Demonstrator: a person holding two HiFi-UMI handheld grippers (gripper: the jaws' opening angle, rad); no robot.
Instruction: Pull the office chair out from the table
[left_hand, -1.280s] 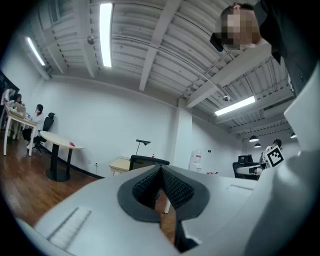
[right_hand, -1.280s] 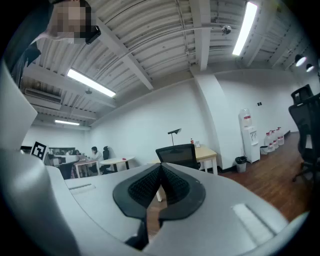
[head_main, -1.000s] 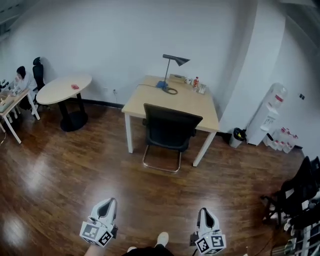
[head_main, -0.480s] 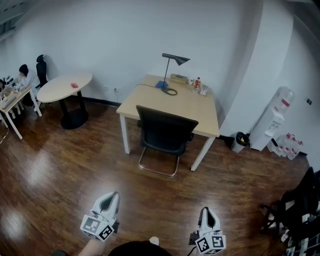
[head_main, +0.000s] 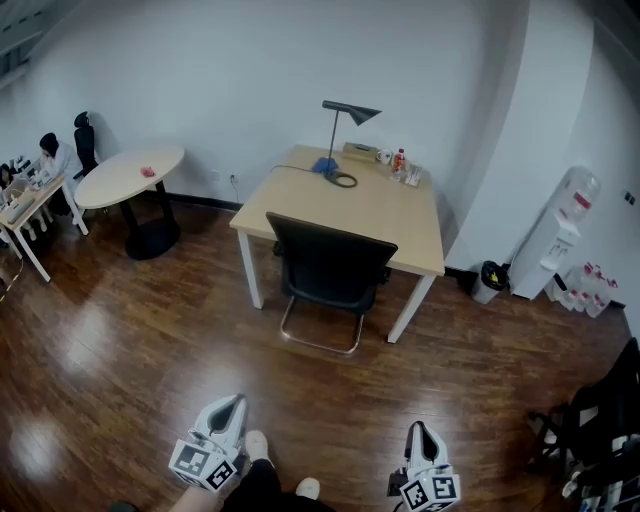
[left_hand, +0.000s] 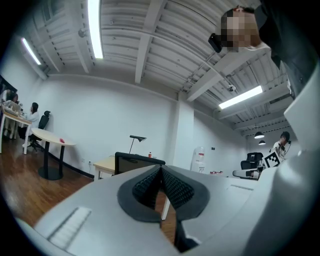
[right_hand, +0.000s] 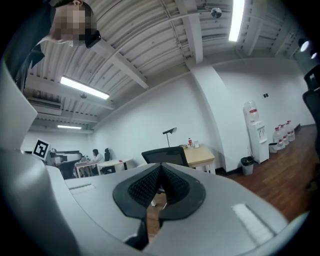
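There's the one black mesh-backed office chair (head_main: 335, 270) on its chrome sled base, tucked in at the near edge of the square light-wood table (head_main: 385, 215), backrest facing us and seat under the top. Well short of it, low in the head view, the two grippers sit side by side with a gap of floor between them, both pointing level and straight towards the chair. The left gripper (head_main: 231, 402) has its jaws pressed together with nothing between them, and its own view confirms it: ribbed pads meeting along one line, the chair's back showing beyond. The right gripper (head_main: 420, 431) is the same story, jaws closed on nothing, and its view has the chair and table straight ahead. Two pale shoes show between the grippers, one (head_main: 256, 445) ahead of the other (head_main: 307, 488). On the table: one dark desk lamp (head_main: 345, 120) on a blue base at the far edge, with a few small items beside it. Further out, one round white table (head_main: 125, 175) stands to the left, one water dispenser (head_main: 570, 225) and one black bin (head_main: 488, 280) to the right, all on the glossy dark wooden floor (head_main: 130, 340).
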